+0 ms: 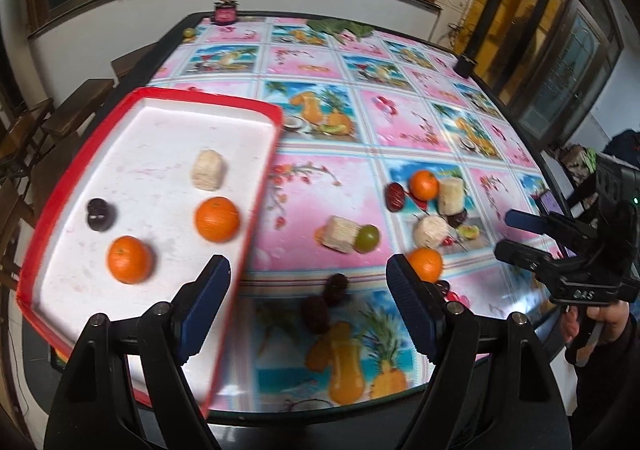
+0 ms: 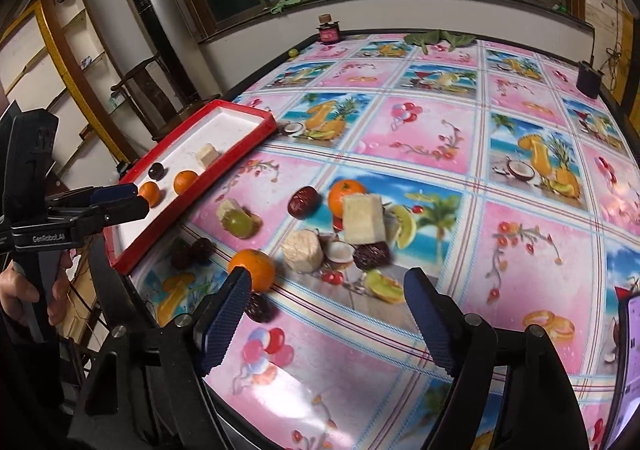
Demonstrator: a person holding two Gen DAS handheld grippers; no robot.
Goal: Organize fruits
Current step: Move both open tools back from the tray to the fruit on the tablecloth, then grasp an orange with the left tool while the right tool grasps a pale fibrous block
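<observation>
1. Left gripper is spread wide and holding nothing, hanging over the near edge of the table, just right of the tray.
2. Right gripper is gaping too, also empty, with an orange right by its left finger.
3. The tray already has two oranges, a dark date and a beige chunk.
4. The rest is loose on the cloth: oranges, dates, a green grape, more beige chunks.
</observation>
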